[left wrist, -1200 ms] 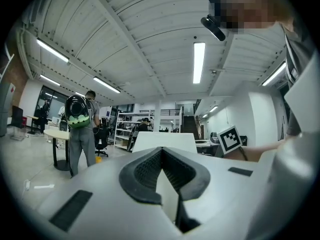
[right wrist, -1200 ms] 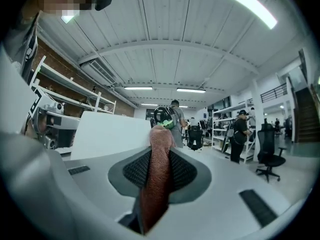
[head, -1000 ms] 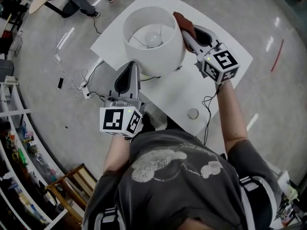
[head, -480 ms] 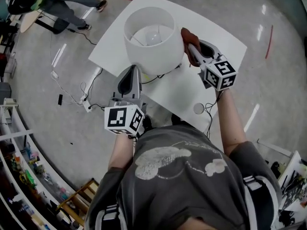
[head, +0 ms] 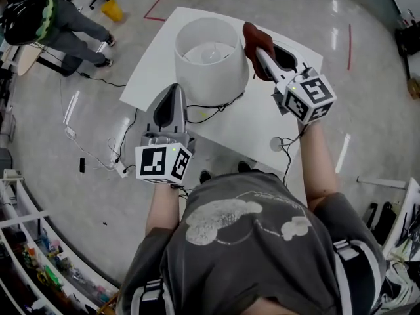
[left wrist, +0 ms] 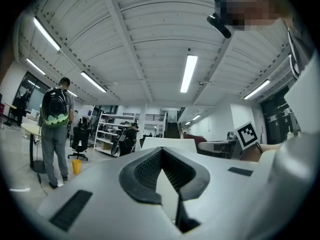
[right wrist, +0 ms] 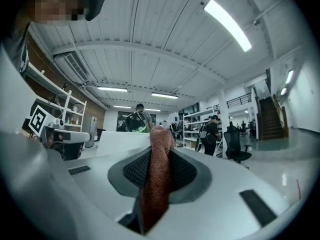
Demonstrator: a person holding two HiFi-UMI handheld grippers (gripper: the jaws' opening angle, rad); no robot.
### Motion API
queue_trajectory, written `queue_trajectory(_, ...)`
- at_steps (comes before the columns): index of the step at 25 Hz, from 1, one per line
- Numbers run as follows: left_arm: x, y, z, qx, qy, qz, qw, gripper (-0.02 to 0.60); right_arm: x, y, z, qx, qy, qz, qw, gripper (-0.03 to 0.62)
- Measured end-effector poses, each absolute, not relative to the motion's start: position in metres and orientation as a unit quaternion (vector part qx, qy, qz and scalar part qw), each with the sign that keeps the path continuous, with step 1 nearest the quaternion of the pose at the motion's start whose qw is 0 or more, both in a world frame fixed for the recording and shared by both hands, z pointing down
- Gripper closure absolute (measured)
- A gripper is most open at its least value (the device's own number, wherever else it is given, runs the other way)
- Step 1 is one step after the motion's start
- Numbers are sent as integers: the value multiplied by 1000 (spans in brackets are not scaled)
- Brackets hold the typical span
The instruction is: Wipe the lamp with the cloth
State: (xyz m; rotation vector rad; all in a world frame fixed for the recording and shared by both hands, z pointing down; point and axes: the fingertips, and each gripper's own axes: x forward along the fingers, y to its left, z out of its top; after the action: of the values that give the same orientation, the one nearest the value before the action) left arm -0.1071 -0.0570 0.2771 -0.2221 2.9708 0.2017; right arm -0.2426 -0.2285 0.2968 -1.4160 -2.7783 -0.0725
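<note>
A lamp with a white drum shade point(head: 211, 61) stands on the white table point(head: 262, 120), its bulb showing inside. My right gripper point(head: 259, 50) is shut on a brown cloth point(head: 252, 37), which rests against the upper right side of the shade. In the right gripper view the cloth point(right wrist: 157, 179) sticks up between the pads, with the right gripper point(right wrist: 159, 151) clamped on it. My left gripper point(head: 174, 90) is shut and empty, its tip close to the shade's lower left side. From the left gripper view, the left gripper point(left wrist: 161, 153) shows pads that meet, with nothing between them.
A black cable point(head: 210, 109) runs from the lamp base across the table. A round white disc point(head: 276, 144) lies near the table's front right edge. A person with a backpack point(head: 39, 21) stands at the far left near a yellow object point(head: 113, 8). Cables trail on the floor point(head: 98, 156).
The head view has shifted, so the table sits lower in the picture. The right gripper keeps the cloth against the shade's right side. The person in the background has moved further into view.
</note>
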Motion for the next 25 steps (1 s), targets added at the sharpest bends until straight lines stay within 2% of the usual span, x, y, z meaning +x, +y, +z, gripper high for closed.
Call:
queue_trajectory(5,-86,-47,280,-109,988,74,85,574,-202,-216,299,-425,-904,-43,-3,508)
queue_trajectory(25,-58,-50,362,-230,968,96,-22,574,-127,-224,425,-302,-946,30,113,508)
